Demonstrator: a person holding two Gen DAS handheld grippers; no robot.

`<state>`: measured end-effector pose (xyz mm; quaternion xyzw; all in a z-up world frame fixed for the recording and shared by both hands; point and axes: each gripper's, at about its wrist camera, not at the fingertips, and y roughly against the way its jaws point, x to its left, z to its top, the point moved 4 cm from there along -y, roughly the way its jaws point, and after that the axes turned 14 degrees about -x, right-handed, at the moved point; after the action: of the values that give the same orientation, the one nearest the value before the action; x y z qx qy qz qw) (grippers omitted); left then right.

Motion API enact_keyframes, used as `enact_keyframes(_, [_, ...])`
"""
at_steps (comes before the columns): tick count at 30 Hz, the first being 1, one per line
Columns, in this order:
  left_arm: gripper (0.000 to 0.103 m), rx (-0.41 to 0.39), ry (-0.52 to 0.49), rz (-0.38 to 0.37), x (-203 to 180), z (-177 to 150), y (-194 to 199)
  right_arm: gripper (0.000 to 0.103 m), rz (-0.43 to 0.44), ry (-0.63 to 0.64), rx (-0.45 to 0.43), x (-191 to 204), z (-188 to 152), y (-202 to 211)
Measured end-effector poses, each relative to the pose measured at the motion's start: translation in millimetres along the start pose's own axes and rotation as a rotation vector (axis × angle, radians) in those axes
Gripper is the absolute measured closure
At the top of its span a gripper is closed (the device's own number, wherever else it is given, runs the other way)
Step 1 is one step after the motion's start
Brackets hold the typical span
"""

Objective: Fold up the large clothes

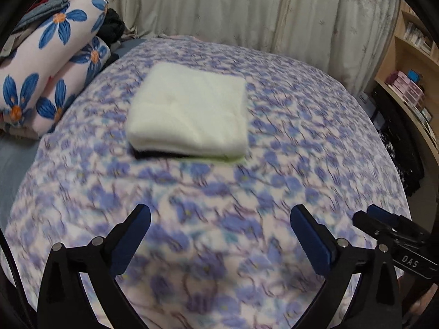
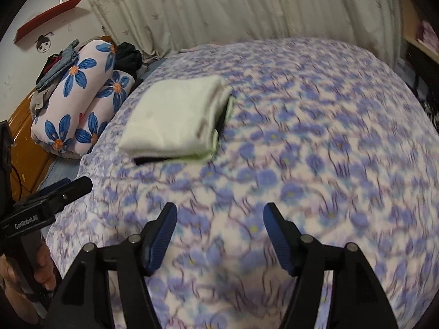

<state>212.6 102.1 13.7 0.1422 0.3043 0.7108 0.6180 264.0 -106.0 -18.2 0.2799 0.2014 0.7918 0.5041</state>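
Observation:
A cream-white folded garment (image 1: 189, 113) (image 2: 175, 118) lies flat on the blue-flowered bedspread (image 1: 219, 205) (image 2: 301, 150), with a dark layer and a pale green edge showing under its near side. My left gripper (image 1: 220, 219) hovers open above the bedspread, well short of the garment, nothing between its blue pads. My right gripper (image 2: 219, 218) is open too, above bare bedspread to the right of the garment. Each gripper shows at the edge of the other's view, the right one (image 1: 384, 224) and the left one (image 2: 60, 192).
Two rolled quilts with big blue flowers (image 1: 52, 74) (image 2: 82, 101) lie at the bed's left, with dark clothes piled behind. A pale curtain (image 1: 247, 8) hangs behind the bed. Wooden shelves (image 1: 406, 82) stand at the right. A hand (image 2: 41, 268) holds the left gripper's handle.

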Motion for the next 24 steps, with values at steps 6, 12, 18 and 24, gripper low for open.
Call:
enact_keyframes(6, [0.001, 0.037, -0.041, -0.002, -39.1, -55.7, 15.2, 0.034, -0.061, -0.038, 0.025, -26.7, -46.3, 19.0])
enact_keyframes(12, [0.001, 0.024, -0.074, 0.002, -68.3, -91.1, 39.9, 0.033, -0.111, -0.051, 0.030, -40.2, -77.4, 44.4])
enact_keyframes(18, [0.001, 0.016, -0.079, 0.027, -79.0, -113.8, 65.9, 0.022, -0.142, -0.082, 0.002, -45.1, -98.0, 80.7])
enact_keyframes(24, [0.001, -0.004, -0.108, 0.055, -85.1, -128.2, 91.4, 0.022, -0.147, -0.082, -0.012, -42.8, -114.8, 107.8])
